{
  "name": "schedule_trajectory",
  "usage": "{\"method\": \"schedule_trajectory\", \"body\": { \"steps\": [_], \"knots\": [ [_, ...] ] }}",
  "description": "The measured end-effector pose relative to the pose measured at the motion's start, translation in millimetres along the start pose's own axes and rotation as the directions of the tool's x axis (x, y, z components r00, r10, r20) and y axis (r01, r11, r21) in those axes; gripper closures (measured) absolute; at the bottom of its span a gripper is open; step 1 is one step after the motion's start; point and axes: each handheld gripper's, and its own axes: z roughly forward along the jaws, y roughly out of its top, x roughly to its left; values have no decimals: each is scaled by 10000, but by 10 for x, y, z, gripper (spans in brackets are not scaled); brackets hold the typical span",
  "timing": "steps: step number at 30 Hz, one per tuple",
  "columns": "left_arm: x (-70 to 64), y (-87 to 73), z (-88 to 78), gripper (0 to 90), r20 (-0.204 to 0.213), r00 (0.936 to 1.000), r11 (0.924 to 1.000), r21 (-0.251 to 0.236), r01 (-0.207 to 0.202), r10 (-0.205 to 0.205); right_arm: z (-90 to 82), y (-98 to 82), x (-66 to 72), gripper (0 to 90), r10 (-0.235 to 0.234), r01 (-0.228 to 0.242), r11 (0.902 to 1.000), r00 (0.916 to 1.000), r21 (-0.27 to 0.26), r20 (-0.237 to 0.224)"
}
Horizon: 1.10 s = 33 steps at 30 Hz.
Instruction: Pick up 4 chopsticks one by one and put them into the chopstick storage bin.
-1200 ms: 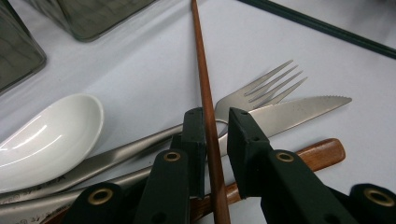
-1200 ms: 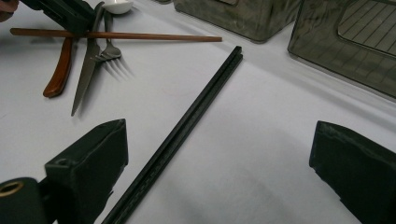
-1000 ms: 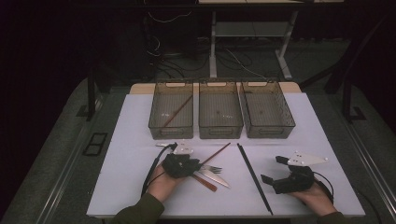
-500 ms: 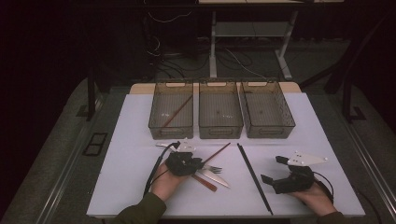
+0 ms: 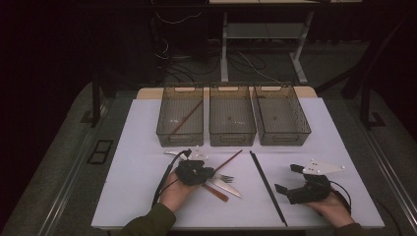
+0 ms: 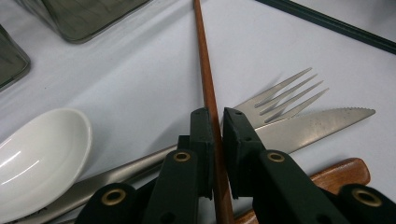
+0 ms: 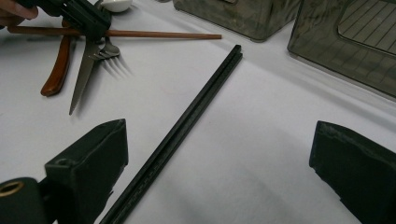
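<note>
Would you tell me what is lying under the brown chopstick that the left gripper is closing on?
Under the brown chopstick lie a fork and a knife, crossing beneath it. The left gripper covers the crossing itself, and a white spoon lies beside.

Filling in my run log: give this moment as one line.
left gripper: just closed on brown chopstick | right gripper: open, over black chopstick | bins: one chopstick inside
</note>
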Motion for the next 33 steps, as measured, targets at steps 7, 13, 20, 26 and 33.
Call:
{"method": "schedule_trajectory", "body": {
  "steps": [7,13,20,26,33],
  "knots": [
    [5,11,-20,825,6,10000,10000,19,22,-22,-1,0,0,40,-3,3,10000,10000,5,-7],
    [6,26,-43,831,75,10000,10000,-18,28,-28,-1,0,0,40,0,0,10000,10000,3,-2],
    [-14,51,-78,832,265,9995,9998,-67,-166,168,-1,1,0,40,4,-4,10000,10000,3,-7],
    [-47,82,-140,833,423,9984,9992,-185,-365,373,-3,1,0,40,7,-7,10000,10000,2,-17],
    [-77,101,-224,833,630,9960,9975,-351,-613,634,-6,1,-1,40,31,-31,10000,10000,-11,-22]
  ]
}}
